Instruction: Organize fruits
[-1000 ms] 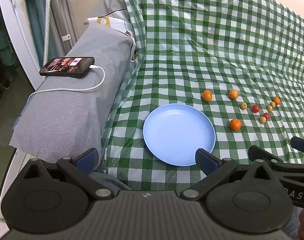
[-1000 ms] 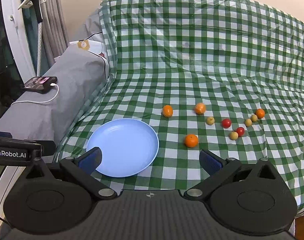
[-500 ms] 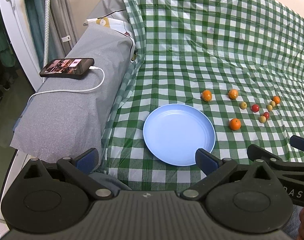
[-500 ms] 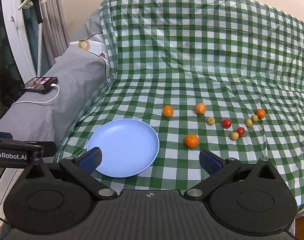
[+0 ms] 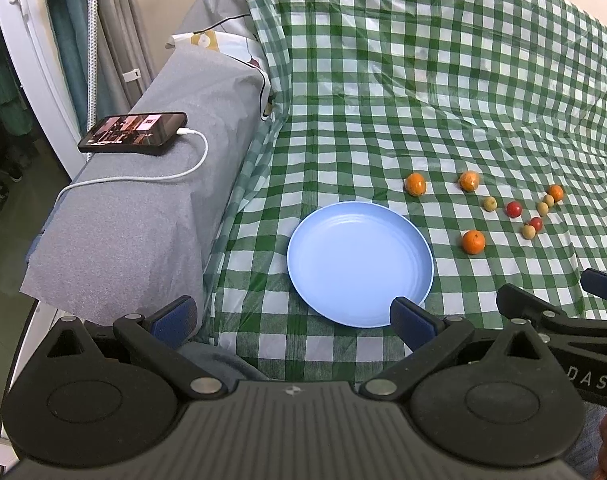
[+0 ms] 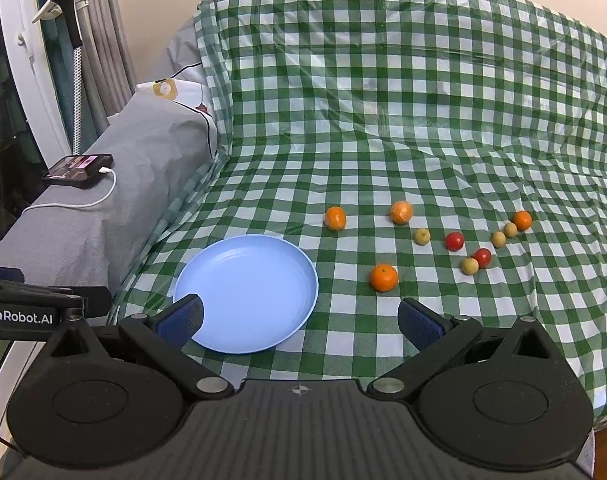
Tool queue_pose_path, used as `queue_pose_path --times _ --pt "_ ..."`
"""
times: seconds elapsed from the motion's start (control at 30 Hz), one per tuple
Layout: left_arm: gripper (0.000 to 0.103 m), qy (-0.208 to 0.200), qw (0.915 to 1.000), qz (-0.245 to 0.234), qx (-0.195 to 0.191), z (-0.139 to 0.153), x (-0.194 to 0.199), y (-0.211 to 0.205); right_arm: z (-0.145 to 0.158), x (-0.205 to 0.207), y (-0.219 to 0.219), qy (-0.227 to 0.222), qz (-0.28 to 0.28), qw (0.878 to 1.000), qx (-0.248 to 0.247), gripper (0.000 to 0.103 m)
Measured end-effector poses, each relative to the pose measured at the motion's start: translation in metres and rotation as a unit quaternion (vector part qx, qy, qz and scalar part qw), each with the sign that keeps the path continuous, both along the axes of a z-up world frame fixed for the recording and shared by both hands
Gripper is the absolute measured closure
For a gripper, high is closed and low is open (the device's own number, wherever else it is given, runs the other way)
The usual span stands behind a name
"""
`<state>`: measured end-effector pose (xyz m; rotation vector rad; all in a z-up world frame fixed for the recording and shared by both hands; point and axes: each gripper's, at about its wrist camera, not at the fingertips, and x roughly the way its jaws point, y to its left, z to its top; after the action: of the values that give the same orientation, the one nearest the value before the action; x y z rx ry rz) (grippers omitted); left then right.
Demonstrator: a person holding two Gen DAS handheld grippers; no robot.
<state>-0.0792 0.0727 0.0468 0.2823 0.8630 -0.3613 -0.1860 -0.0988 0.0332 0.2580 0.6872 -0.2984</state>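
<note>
An empty light-blue plate lies on the green checked cloth. To its right are several small fruits: a near orange, two more oranges behind it, red tomatoes and pale yellow fruits further right. My left gripper is open, held above the cloth's near edge with the plate just ahead. My right gripper is open too, hovering short of the plate and the near orange. Neither holds anything.
A grey padded armrest stands on the left with a phone and its white charging cable on top. The checked cloth rises up the backrest behind. The right gripper's body shows at the left view's right edge.
Almost nothing: both views shift very slightly, and both grippers stay open in place. The fruits and the plate have not moved.
</note>
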Motion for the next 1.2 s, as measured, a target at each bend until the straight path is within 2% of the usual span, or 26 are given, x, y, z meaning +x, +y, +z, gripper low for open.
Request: queue_pose_path --times 0.13,0.23,0.3,0.43,0.47,0.57,0.77,0.9,1.1,1.2 --pt "0.000 0.007 0.9999 -0.006 0.006 -0.004 0.001 -0.006 -0.006 0.001 -0.007 -0.011 -0.017 1.000 0.006 0.001" --pt "0.000 0.011 0.9998 -0.015 0.005 -0.007 0.000 -0.014 -0.010 -0.004 -0.018 -0.027 -0.041 0.999 -0.003 0.001" --pt "0.000 0.013 0.9997 -0.021 0.005 -0.009 -0.001 -0.022 -0.012 -0.009 -0.030 -0.033 -0.060 0.997 -0.026 0.001" --pt "0.000 0.022 0.9988 -0.042 0.005 -0.014 0.002 -0.052 -0.024 -0.018 -0.063 -0.046 -0.115 0.991 -0.046 0.001" --pt "0.000 0.024 0.9985 -0.049 0.004 -0.016 0.004 -0.062 -0.026 -0.021 -0.073 -0.029 -0.122 0.991 -0.035 0.001" --pt "0.000 0.035 0.9963 -0.079 0.008 -0.027 0.008 -0.099 -0.038 -0.026 -0.107 -0.021 -0.160 0.986 -0.041 0.000" --pt "0.000 0.051 0.9884 -0.141 0.023 -0.071 0.021 -0.190 -0.069 -0.022 -0.180 -0.008 -0.213 0.975 -0.062 0.001" --pt "0.000 0.068 0.9846 -0.154 0.045 -0.111 0.041 -0.245 -0.105 0.002 -0.230 0.009 -0.239 0.970 -0.041 0.001" --pt "0.000 0.081 0.9798 -0.167 0.074 -0.163 0.072 -0.292 -0.157 0.045 -0.279 0.043 -0.244 0.969 -0.009 0.001" --pt "0.000 0.081 0.9775 -0.174 0.087 -0.182 0.084 -0.308 -0.171 0.066 -0.292 0.036 -0.231 0.972 0.005 0.003"
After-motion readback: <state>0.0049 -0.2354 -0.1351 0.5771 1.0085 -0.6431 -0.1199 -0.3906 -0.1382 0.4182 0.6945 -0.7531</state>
